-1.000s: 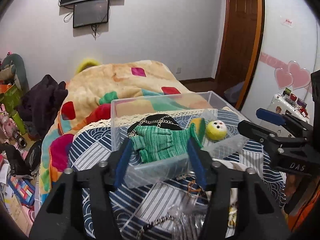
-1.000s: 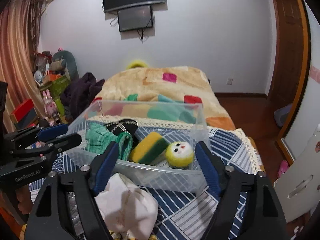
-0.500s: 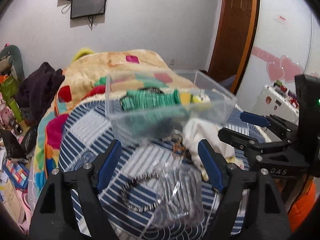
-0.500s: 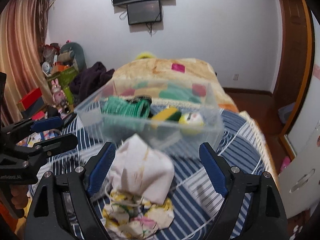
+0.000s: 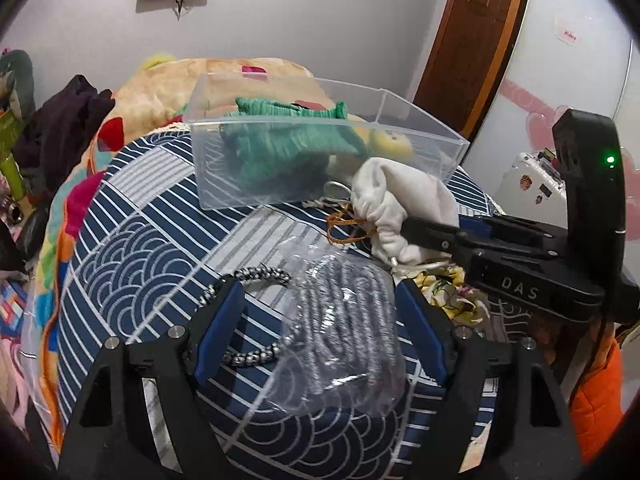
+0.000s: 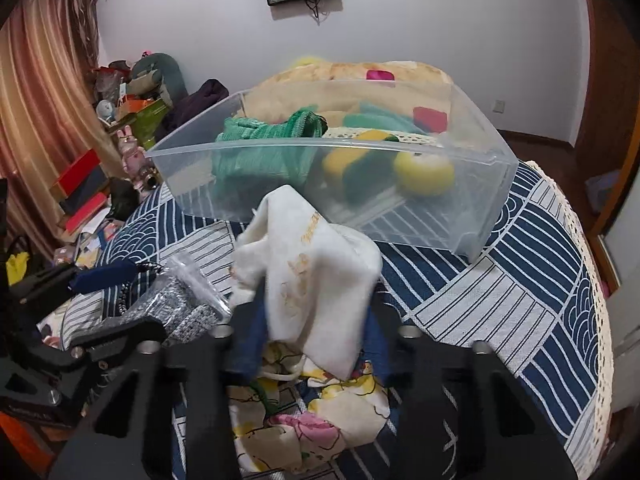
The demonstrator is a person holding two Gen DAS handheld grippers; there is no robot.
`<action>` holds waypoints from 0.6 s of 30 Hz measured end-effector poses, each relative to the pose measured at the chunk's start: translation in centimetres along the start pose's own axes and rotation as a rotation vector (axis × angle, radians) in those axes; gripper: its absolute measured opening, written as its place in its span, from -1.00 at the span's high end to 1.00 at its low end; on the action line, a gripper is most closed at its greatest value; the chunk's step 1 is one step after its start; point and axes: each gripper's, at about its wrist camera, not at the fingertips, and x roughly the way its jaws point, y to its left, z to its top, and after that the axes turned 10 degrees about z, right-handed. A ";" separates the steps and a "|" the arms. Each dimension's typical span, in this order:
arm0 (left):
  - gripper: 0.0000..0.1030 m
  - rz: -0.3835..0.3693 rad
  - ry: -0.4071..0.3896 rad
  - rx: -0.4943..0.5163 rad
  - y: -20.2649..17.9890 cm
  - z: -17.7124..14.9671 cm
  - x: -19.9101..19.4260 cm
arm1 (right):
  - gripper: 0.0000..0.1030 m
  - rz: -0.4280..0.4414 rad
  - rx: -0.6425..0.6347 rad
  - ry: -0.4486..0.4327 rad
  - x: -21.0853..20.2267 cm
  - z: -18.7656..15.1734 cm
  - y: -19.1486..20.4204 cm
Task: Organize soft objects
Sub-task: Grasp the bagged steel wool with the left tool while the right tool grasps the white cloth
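A clear plastic bin (image 5: 280, 184) (image 6: 472, 184) stands on the blue patterned cloth and holds a green knitted glove (image 5: 276, 140) (image 6: 256, 152), a yellow-green sponge (image 6: 352, 164) and a yellow ball (image 6: 424, 172). My right gripper (image 6: 316, 320) (image 5: 400, 236) is shut on a white drawstring pouch (image 6: 316, 276) (image 5: 404, 192) just in front of the bin. My left gripper (image 5: 320, 312) is open, its fingers on either side of a clear bag of grey knit (image 5: 348, 320) (image 6: 176, 304).
A black-and-white braided cord (image 5: 260, 276) lies by the left finger. A brown string bracelet (image 5: 348, 228) and a flowered cloth (image 6: 320, 412) lie near the pouch. The table's lace edge (image 6: 592, 280) curves at right. A blanketed bed (image 5: 168, 80) is behind.
Both grippers have pulled back and dropped from the bin to the table front. The right gripper has closed on the white pouch. The left gripper now straddles the bagged grey knit.
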 end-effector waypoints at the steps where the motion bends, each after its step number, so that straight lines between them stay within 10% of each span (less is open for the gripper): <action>1: -0.37 -0.003 -0.001 0.004 -0.1 0.0 0.0 | 0.55 -0.001 -0.004 -0.004 -0.2 -0.1 0.1; 11: 0.36 -0.007 -0.002 0.054 -1.7 -0.5 0.1 | 0.64 -0.055 0.003 -0.127 -3.8 -0.1 -0.2; 18: 0.44 -0.010 -0.039 0.036 -1.4 0.5 -1.4 | 0.64 -0.057 0.012 -0.198 -6.0 0.4 -0.5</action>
